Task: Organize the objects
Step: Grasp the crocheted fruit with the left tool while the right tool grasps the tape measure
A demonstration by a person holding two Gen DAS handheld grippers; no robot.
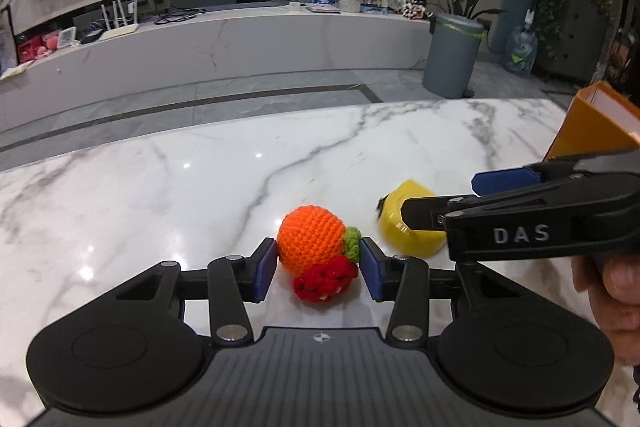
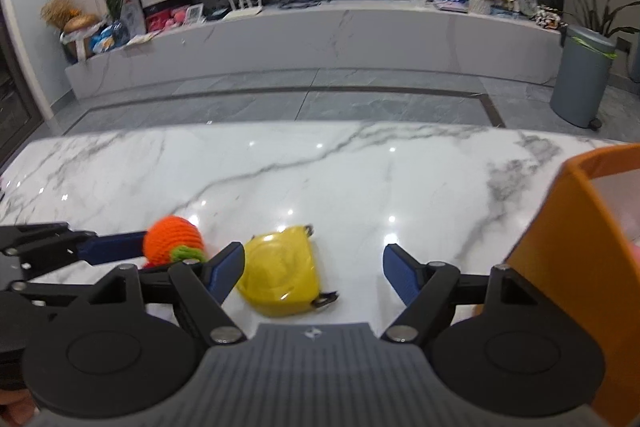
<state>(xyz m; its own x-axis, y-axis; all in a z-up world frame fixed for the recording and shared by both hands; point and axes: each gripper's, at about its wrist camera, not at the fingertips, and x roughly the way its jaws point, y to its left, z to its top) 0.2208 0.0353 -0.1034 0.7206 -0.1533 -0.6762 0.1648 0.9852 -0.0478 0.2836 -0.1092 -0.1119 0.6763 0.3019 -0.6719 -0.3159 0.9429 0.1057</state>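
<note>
The crocheted orange toy (image 1: pixel 311 239), with its green leaf and a red knitted piece (image 1: pixel 325 278) just in front of it, sits on the near part of the white marble table (image 1: pixel 200 179). The left gripper (image 1: pixel 318 267) is clenched on the orange toy, one blue pad pressed against its left side and the other against the green leaf on its right. Just to the right of the toy lies a yellow tape measure (image 2: pixel 282 270), flat on the table. The right gripper (image 2: pixel 314 273) is spread wide around it, its left finger close beside the yellow case and its right finger well clear, so nothing is grasped there. A person's hand (image 1: pixel 612 291) shows at the right edge, holding that gripper. Farther right stands an orange box (image 2: pixel 560 247), open at the top. Beyond the table, across the grey floor, are a grey bin (image 1: pixel 454 55), a long low marble shelf and a dark screen on the wall.
</note>
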